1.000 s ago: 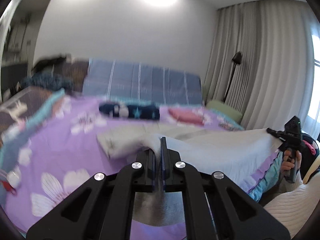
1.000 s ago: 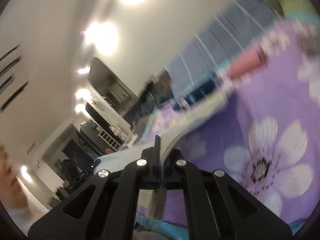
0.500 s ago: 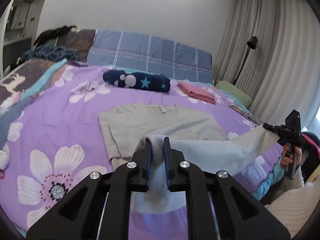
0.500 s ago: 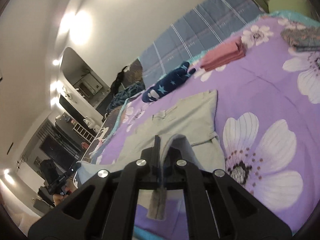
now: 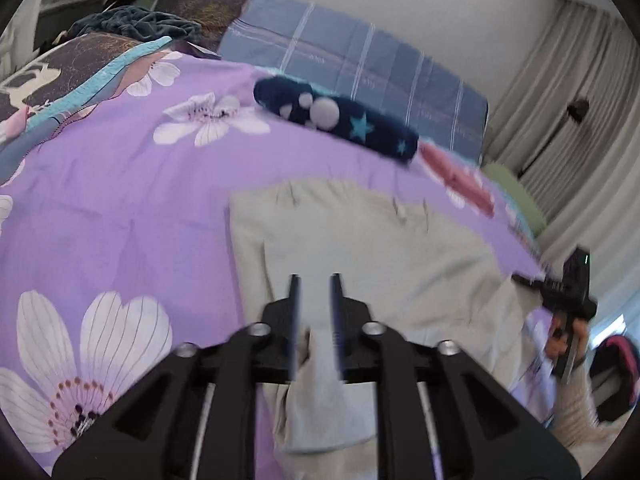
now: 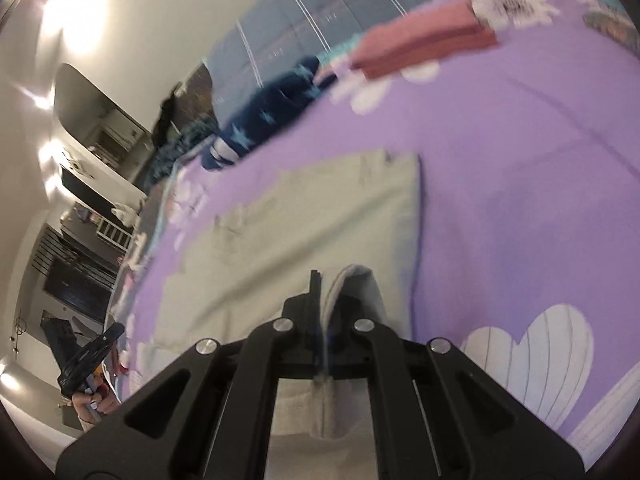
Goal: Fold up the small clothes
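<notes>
A pale beige top [image 5: 360, 232] lies flat on the purple flowered bedspread [image 5: 120, 200], its lower part folded up over itself. My left gripper [image 5: 314, 280] hovers low over the top's left side. Its jaws are opening, and the cloth edge [image 5: 324, 380] hangs slack in the gap, free of the pads. My right gripper [image 6: 322, 280] is shut on a fold of the same top [image 6: 300, 232] at its right side. Each gripper also shows in the other's view, held in a hand: the right gripper [image 5: 520, 279] and the left gripper [image 6: 116, 330].
A navy star-patterned roll [image 5: 340, 120] and a folded pink garment [image 5: 456, 180] lie beyond the top. A blue plaid pillow [image 5: 360, 60] and dark bedding [image 5: 132, 20] sit at the head. Curtains [image 5: 580, 120] hang on the right, past the bed's edge.
Both grippers have come down and forward over the bed, carrying the top's lower edge up over its body. The left jaws have parted; the right ones stay pinched on cloth.
</notes>
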